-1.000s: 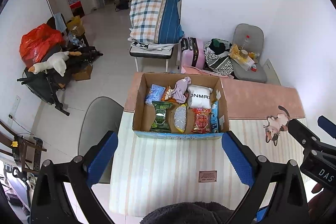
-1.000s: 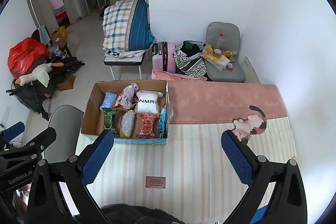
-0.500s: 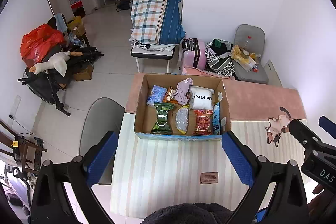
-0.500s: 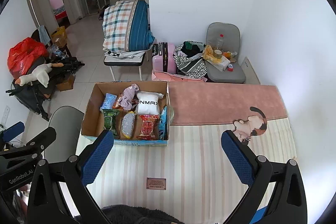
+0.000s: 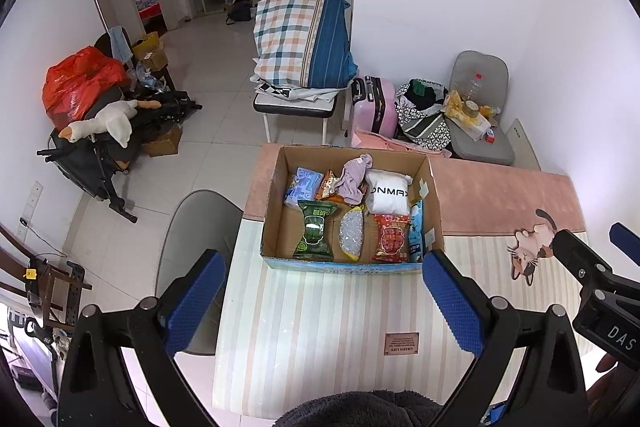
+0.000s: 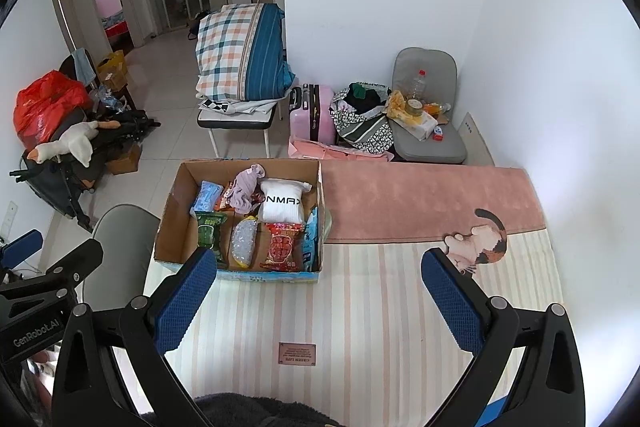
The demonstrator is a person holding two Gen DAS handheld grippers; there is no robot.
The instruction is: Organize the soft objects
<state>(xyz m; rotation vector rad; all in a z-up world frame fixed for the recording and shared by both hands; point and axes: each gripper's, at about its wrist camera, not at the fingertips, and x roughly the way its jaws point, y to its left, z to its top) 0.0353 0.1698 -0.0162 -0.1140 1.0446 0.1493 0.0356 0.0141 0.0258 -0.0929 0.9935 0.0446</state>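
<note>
An open cardboard box point(image 5: 276, 219) point(image 6: 170, 219) stands on the striped table mat. It holds several soft packets: a green bag point(image 5: 315, 235), a red bag point(image 5: 392, 238), a white "ONMAX" pack point(image 5: 387, 191), a blue packet point(image 5: 303, 183), a clear pouch point(image 5: 351, 233) and a lilac cloth point(image 5: 354, 177). My left gripper point(image 5: 320, 301) is open and empty, held above the mat just short of the box. My right gripper point(image 6: 318, 301) is open and empty, to the right of the box. A dark fuzzy thing point(image 5: 360, 409) lies at the bottom edge of both views.
A grey chair point(image 5: 196, 227) stands at the table's left edge. A pink mat point(image 6: 432, 199) with a cat picture point(image 6: 484, 243) covers the far table side. On the floor beyond are a bench with a plaid pillow point(image 5: 304, 39), a pink suitcase point(image 5: 374, 103) and a stroller point(image 5: 100, 147).
Both grippers have drawn back and up slightly, so the box sits a little farther off in both views. The jaws stay open.
</note>
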